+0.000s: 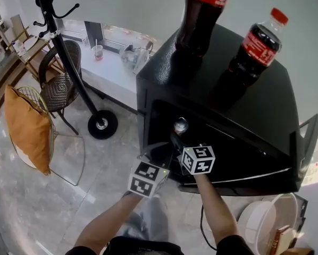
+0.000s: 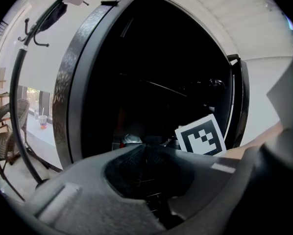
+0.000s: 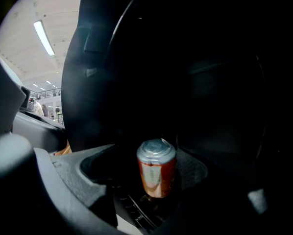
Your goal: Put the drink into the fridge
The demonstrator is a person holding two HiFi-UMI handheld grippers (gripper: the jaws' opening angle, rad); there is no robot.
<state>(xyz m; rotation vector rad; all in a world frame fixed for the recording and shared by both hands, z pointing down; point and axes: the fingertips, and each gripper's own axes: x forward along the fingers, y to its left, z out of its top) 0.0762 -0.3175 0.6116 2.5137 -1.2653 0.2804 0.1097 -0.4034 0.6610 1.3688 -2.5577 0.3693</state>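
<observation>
The right gripper (image 3: 154, 158) is held with its jaws spread wide, and an orange drink can (image 3: 157, 173) is seen upright between them. A gap shows between the can and the left-hand jaw, so the can is judged not to be clamped. The left gripper (image 2: 146, 153), just beside the right one, is closed, and nothing is seen between its pads.

Just ahead of the right gripper's tips, the can is placed at the mouth of the black fridge (image 1: 164, 89), whose door (image 1: 303, 145) stands open to that gripper's right. What the can rests on is lost in the dark interior.

The placing is therefore judged nearly done. The gripper is yet to be drawn back clear of the can, and the door is yet to be shut.

Farther off and above both grippers, a large cola bottle (image 1: 204, 15) and a small cola bottle (image 1: 257, 47) are stood on the fridge top. Whether they are meant to follow cannot be told.
</observation>
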